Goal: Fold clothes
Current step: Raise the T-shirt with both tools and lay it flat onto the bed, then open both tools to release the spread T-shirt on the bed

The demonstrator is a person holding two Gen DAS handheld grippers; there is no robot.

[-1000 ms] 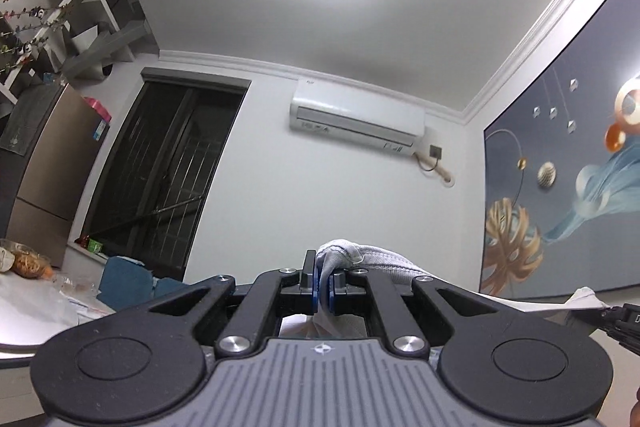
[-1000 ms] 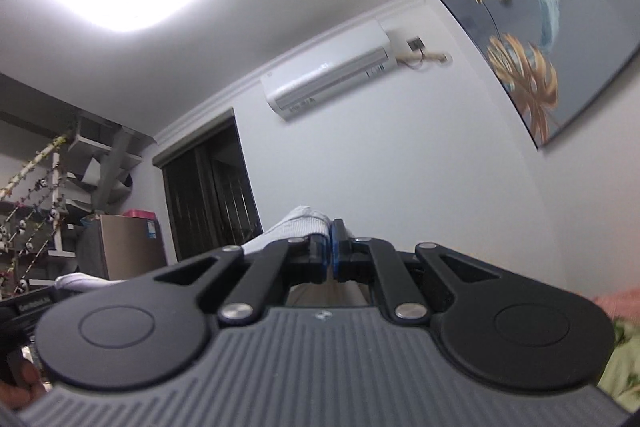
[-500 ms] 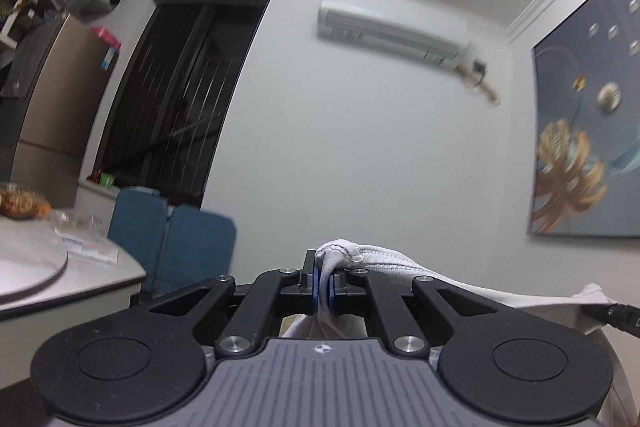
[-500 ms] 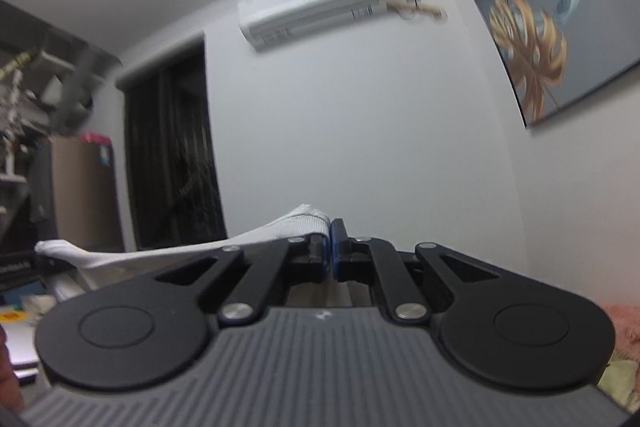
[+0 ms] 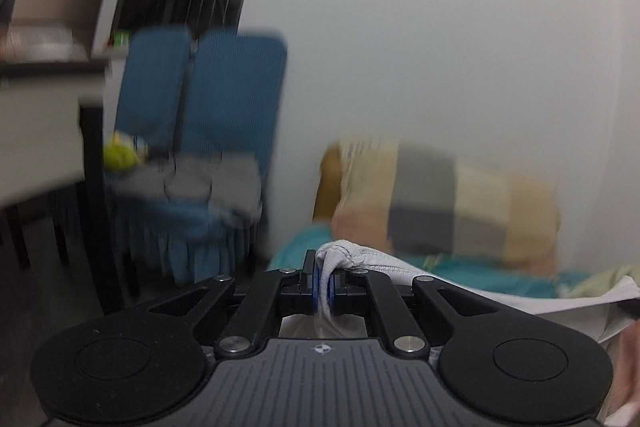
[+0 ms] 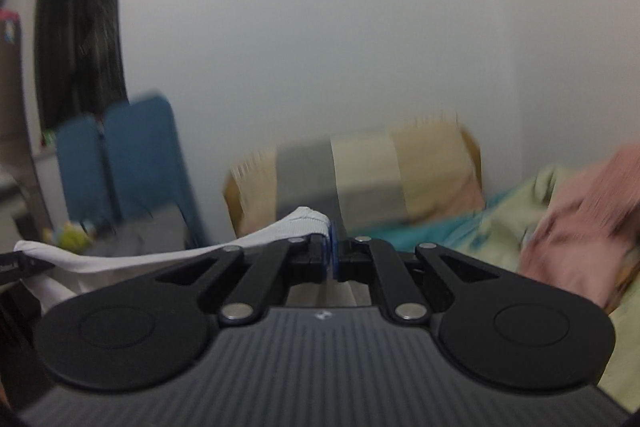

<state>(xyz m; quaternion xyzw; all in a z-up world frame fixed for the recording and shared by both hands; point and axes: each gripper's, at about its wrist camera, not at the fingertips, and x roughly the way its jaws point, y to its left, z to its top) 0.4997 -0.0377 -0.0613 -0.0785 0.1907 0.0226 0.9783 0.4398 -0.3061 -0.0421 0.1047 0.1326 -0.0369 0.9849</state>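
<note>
White garment (image 5: 372, 261): hanging stretched between left gripper (image 5: 324, 283) and right gripper (image 6: 330, 259), both jaws pinching its top edge, above the teal-sheeted bed (image 6: 424, 233); judged best handled keeping that edge taut and level while lowering.

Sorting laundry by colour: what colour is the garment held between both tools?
White, seen best in the right wrist view: garment.
</note>
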